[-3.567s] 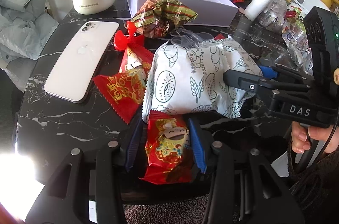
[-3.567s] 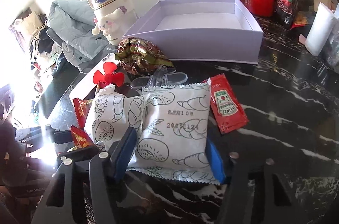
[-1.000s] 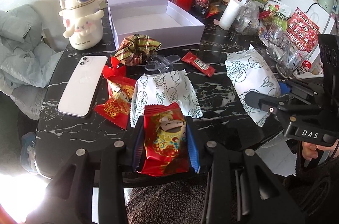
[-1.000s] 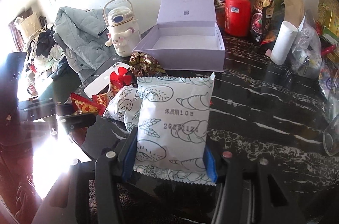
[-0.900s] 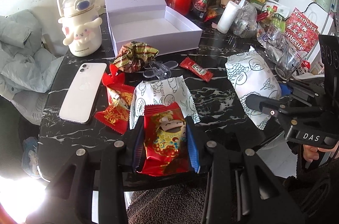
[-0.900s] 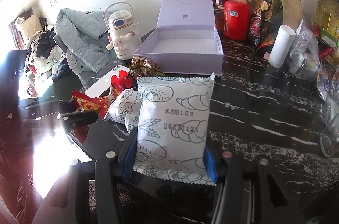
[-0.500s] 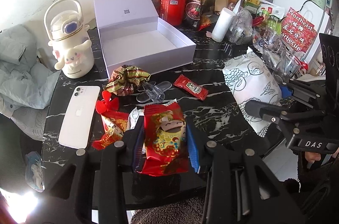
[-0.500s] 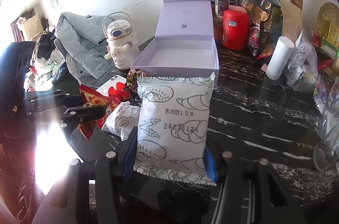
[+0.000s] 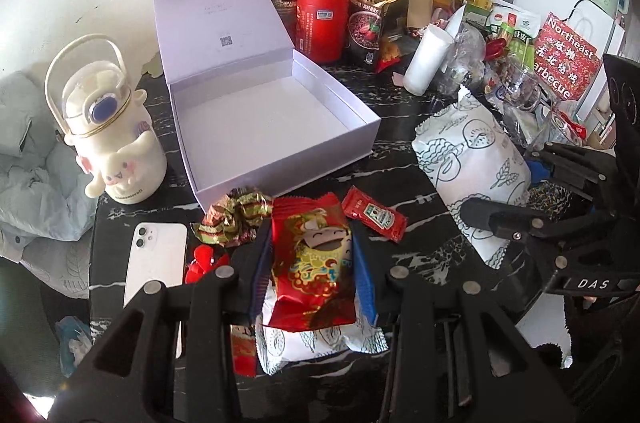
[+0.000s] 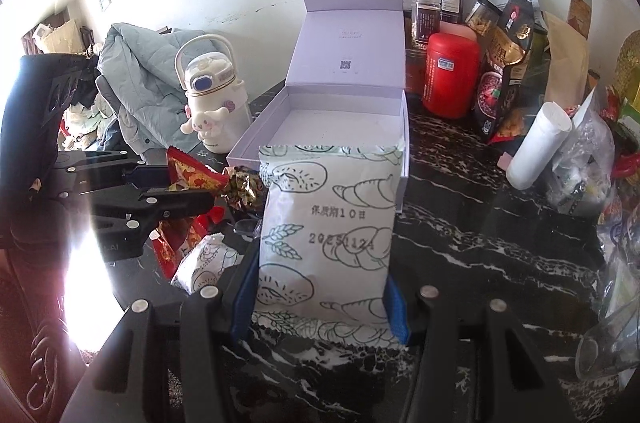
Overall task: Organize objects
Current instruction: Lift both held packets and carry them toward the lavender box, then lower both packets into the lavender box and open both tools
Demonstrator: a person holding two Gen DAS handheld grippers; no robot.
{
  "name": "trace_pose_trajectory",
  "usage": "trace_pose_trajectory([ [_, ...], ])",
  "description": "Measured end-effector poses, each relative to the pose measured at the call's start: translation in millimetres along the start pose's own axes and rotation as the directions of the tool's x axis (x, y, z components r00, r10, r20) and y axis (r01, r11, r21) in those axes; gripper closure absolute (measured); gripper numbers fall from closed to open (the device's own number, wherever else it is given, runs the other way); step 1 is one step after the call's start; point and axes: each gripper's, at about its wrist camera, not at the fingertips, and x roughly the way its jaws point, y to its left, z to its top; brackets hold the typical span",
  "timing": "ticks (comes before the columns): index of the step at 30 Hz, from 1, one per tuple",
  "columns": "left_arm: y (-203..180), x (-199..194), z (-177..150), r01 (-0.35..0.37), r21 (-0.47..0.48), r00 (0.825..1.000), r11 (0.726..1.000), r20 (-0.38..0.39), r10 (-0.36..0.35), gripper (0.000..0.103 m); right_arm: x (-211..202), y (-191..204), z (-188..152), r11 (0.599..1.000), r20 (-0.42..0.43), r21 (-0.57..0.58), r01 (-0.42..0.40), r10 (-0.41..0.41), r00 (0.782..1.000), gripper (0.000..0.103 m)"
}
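**Two snack packets held above a cluttered marble table**

The left gripper clamps a red foil snack packet by its side edges, long axis running along the fingers toward the open, empty lavender cardboard box. The right gripper pinches a white bread packet with line drawings upright, its serrated top toward the same box. Both hang over the black marble table, near a red ketchup sachet.

The table is glossy black marble with white veins. On it, the box is matt lilac card, the red packet shiny foil, the bread bag matt printed plastic, and the phone smooth white.
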Motion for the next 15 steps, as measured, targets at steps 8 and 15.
trace_pose_trajectory([
  [8, 10.9, 21.5, 31.7, 0.011, 0.011, 1.0, 1.0, -0.009, -0.011, 0.068, 18.8, -13.7, 31.9, 0.999, 0.004, -0.031, -0.005, 0.006, 1.0, 0.049],
  [15, 25.7, 35.1, 58.7, 0.004, -0.003, 1.0, 1.0, 0.01, -0.004, 0.068, 34.5, -22.9, 63.2, 0.998, 0.019, -0.064, -0.01, 0.011, 1.0, 0.049],
])
